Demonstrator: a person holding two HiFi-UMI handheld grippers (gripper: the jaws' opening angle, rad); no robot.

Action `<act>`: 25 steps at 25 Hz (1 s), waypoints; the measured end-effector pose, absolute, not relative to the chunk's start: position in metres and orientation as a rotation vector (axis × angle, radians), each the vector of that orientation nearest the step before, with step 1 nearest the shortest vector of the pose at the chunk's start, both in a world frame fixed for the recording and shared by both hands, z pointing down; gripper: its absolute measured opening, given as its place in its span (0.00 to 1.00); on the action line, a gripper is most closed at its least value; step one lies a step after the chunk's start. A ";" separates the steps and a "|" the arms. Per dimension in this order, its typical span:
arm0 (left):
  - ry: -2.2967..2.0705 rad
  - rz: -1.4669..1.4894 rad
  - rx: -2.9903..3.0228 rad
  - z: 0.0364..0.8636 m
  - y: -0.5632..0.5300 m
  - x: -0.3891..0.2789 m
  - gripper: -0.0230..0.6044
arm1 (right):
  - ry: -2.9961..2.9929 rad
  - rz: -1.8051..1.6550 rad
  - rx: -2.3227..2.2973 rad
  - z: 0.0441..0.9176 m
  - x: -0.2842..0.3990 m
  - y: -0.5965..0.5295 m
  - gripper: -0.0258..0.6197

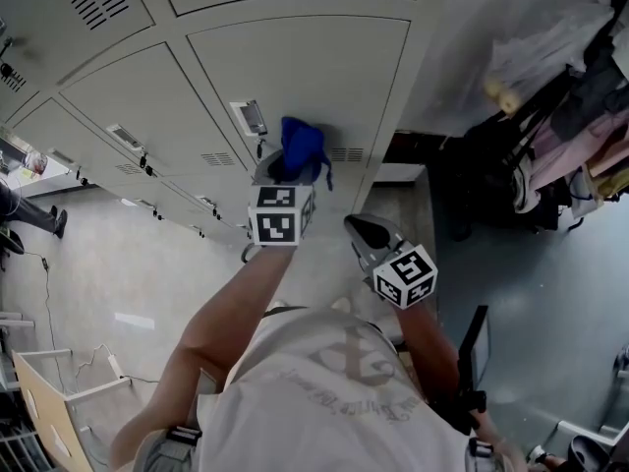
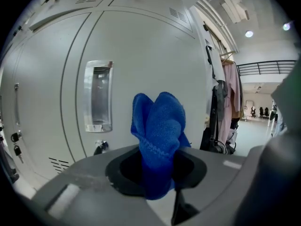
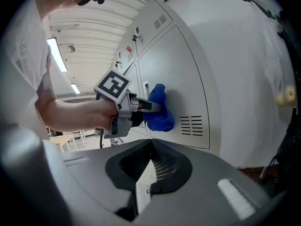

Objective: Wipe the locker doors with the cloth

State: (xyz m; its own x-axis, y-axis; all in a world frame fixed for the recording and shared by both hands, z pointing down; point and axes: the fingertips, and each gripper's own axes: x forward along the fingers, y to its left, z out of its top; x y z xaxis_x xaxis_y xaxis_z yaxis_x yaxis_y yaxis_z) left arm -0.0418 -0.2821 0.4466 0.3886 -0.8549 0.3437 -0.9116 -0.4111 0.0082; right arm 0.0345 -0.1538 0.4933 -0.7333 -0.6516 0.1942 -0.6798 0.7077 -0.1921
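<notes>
A blue cloth (image 1: 301, 148) is bunched between the jaws of my left gripper (image 1: 286, 171), which is shut on it. The cloth (image 3: 159, 110) lies against a pale grey locker door (image 1: 305, 77), just left of the door's vent slots (image 3: 191, 125) and right of its recessed handle (image 2: 98, 96). In the left gripper view the cloth (image 2: 160, 121) sticks up out of the left gripper (image 2: 156, 172), with the door (image 2: 141, 51) close behind it. My right gripper (image 1: 360, 227) hangs lower and to the right, away from the door, jaws shut with nothing in them (image 3: 152, 143).
More locker doors (image 1: 118, 96) run off to the left, some with keys in their locks. A clothes rack with garments and bags (image 1: 575, 116) stands to the right of the locker bank. A pale wooden table (image 1: 44, 401) sits at the lower left, a cable on the floor near it.
</notes>
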 end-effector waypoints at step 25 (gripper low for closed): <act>-1.125 0.538 2.833 0.469 -0.273 0.109 0.23 | -2.764 0.439 1.166 0.507 0.087 -0.155 0.05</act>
State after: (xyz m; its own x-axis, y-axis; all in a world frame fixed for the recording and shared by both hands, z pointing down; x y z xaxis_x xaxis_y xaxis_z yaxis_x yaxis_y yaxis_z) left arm 0.1093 -0.2726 0.4689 0.6757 -0.6568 0.3347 -0.6729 -0.7349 -0.0837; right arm 0.0875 -0.1551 0.5065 -0.6990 -0.6834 0.2106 -0.7150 0.6632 -0.2211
